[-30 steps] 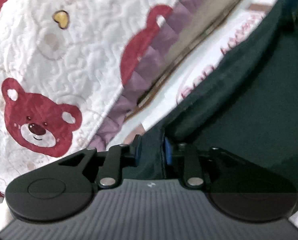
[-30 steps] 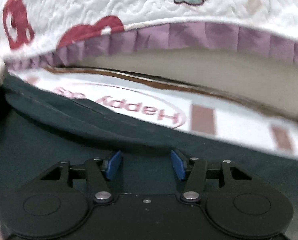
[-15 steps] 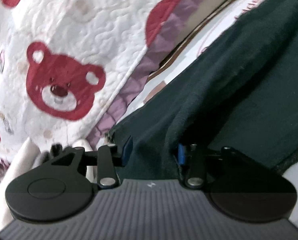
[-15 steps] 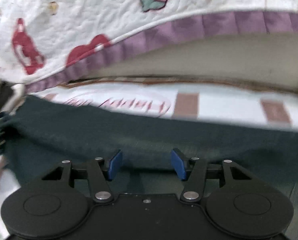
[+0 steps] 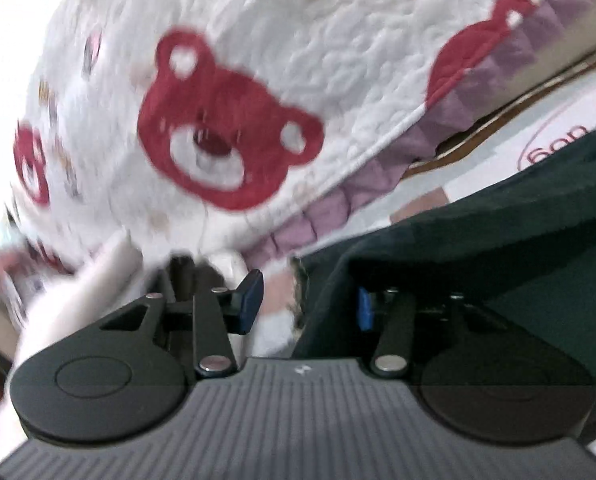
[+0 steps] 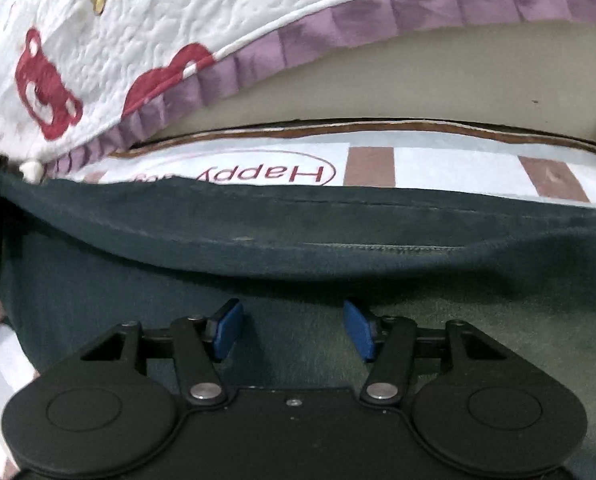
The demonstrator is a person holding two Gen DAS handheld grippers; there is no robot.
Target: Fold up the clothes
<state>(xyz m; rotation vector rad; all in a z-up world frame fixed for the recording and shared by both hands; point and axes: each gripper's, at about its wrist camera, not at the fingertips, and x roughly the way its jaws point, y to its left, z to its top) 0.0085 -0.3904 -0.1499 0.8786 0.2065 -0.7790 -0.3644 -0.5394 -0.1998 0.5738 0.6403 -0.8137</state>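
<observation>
Since the earlier frames, the left tool (image 5: 306,304) has been released from the dark green garment (image 5: 518,264) and spread apart; its left blue pad (image 5: 249,304) is seen clear of the cloth, while its right pad is half covered by a fold of the garment's edge. Little change is seen at the right tool (image 6: 293,332), which was spread a second ago and is spread now above the garment (image 6: 298,240), nothing being pinched between its pads.

From left to right in the left wrist view, a blurred pale shape, hard to make out, is seen at the lower left; a white quilted cover (image 5: 298,60) printed with red bears and trimmed with a purple frill is seen above it; the garment is laid at the right on a patterned sheet (image 5: 570,132) with pink lettering. In the right wrist view, the cover (image 6: 177,20) is seen draped over a beige cushion (image 6: 418,88) behind the garment. The garment is cut off at both sides.
</observation>
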